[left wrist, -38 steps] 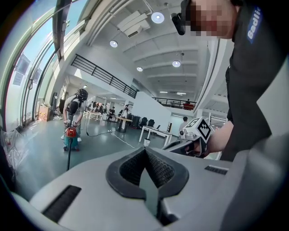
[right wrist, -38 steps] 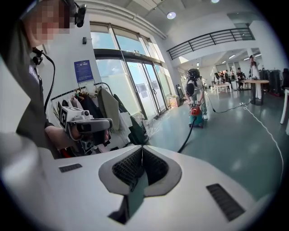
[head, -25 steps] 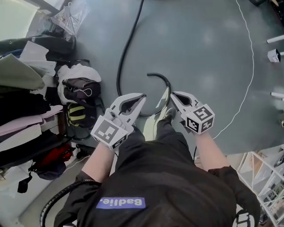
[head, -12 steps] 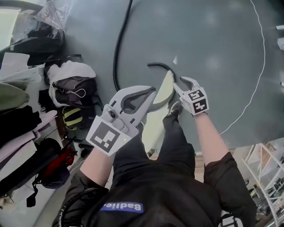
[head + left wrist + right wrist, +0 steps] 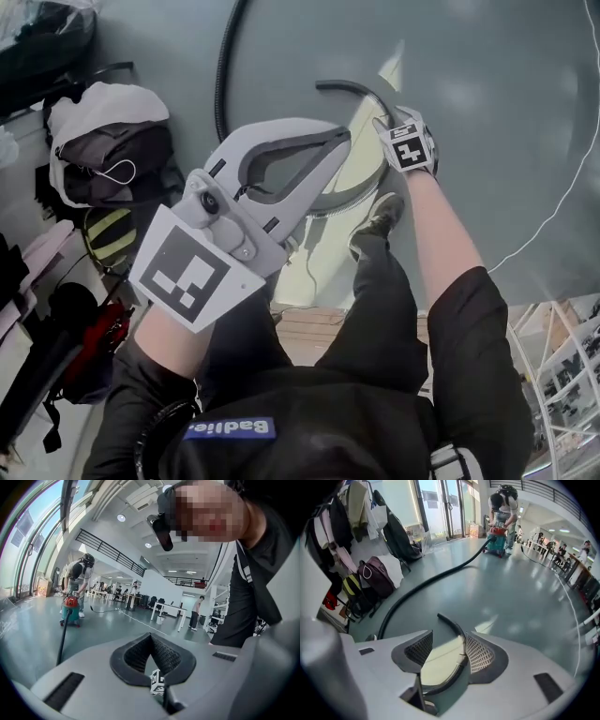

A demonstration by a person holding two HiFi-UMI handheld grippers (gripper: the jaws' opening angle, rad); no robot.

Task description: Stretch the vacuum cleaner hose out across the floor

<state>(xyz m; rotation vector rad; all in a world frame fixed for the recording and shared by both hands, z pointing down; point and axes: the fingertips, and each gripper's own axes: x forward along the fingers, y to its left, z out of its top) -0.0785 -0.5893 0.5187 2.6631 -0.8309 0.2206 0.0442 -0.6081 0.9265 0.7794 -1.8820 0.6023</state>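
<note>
On floor [image 5: 487,75] at twelve o'clock, your right claw [image 5: 386,114], jaws just spread, frames black ribbed vacuum hose [image 5: 361,92] for grabbing; left claw [image 5: 342,139] together, empty.

Right arm stretched down; the right gripper [image 5: 396,114] has just been opening its jaws, now wide with the hose [image 5: 449,624] between them. Higher above the hose, the left gripper [image 5: 333,141] has its jaws together, empty.

Hose [image 5: 220,80] lies on the floor [image 5: 487,84], long run heading off toward 11 o'clock, loose end curled round at 12, just ahead of the shoe [image 5: 380,217]. Bags [image 5: 103,155] piled at 9, right beside the hose. Vacuum cleaner [image 5: 497,543] sits way out at its far end, person [image 5: 502,503] behind it.
</note>
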